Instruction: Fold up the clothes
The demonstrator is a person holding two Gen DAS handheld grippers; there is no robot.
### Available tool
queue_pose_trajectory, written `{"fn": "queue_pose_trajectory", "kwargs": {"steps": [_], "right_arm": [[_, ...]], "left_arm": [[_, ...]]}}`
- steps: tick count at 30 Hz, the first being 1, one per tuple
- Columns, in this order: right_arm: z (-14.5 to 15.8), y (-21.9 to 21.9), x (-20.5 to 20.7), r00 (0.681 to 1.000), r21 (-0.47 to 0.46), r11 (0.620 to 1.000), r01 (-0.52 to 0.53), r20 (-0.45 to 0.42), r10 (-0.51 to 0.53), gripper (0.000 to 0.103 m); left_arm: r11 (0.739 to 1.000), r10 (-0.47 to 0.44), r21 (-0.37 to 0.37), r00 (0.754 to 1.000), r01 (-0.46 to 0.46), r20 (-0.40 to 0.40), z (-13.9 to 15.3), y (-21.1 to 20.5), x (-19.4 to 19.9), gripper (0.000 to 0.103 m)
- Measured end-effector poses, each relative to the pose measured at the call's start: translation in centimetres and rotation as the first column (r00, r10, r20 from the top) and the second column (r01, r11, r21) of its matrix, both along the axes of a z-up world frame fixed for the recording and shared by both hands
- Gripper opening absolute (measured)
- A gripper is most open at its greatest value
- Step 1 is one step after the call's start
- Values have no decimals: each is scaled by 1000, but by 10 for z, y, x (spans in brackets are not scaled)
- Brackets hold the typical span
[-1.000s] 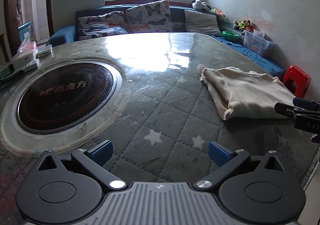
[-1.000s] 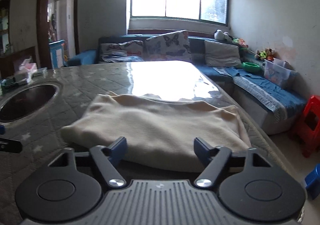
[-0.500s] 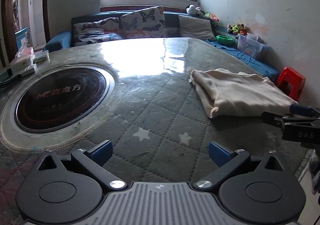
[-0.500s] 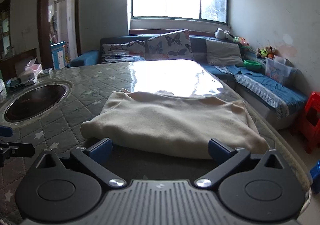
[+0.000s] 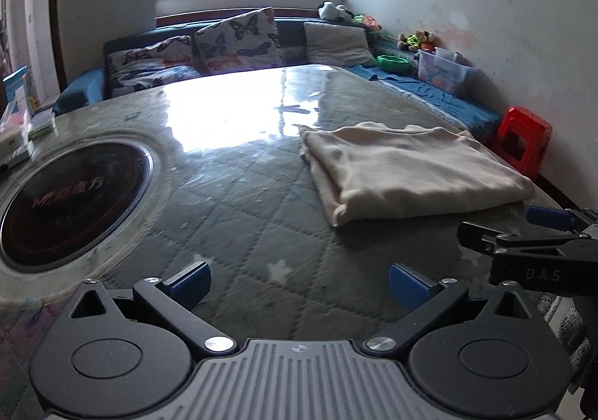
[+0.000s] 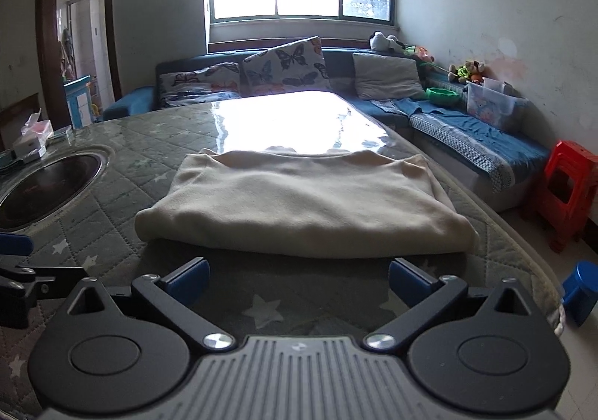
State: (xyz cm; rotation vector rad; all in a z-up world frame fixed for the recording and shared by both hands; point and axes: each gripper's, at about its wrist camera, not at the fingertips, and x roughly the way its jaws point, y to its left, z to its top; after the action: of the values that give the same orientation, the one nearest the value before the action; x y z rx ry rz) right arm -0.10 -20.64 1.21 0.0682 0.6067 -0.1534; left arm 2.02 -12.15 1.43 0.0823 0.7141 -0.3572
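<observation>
Quilted table [image 6: 123, 143], folded cream garment [image 6: 299, 203] just ahead of wide-open, empty right gripper [image 6: 297, 280]

cream garment [image 6: 302, 203], green star-quilted table cover [image 6: 258, 308], red stool [image 6: 564, 184]

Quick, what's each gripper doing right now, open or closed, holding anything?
Left gripper: open, holding nothing.
Right gripper: open, holding nothing; the folded cream garment lies just ahead of it.

cream garment [image 6: 302, 203], folded flat, on table [image 6: 157, 143]
</observation>
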Motion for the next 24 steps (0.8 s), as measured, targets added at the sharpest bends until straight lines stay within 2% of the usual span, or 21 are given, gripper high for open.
{"fn": "queue_pose_trajectory", "kwargs": {"steps": [12, 24], "right_arm": [[-6, -11, -4, 998, 14, 998, 55, -26, -55, 103], [-7, -12, -3, 998, 21, 998, 63, -31, -62, 103]], "left_arm": [[998, -21, 54, 1000, 22, -12, -9, -22, 4, 103], [997, -34, 73, 999, 35, -19, -13, -28, 2, 103]]}}
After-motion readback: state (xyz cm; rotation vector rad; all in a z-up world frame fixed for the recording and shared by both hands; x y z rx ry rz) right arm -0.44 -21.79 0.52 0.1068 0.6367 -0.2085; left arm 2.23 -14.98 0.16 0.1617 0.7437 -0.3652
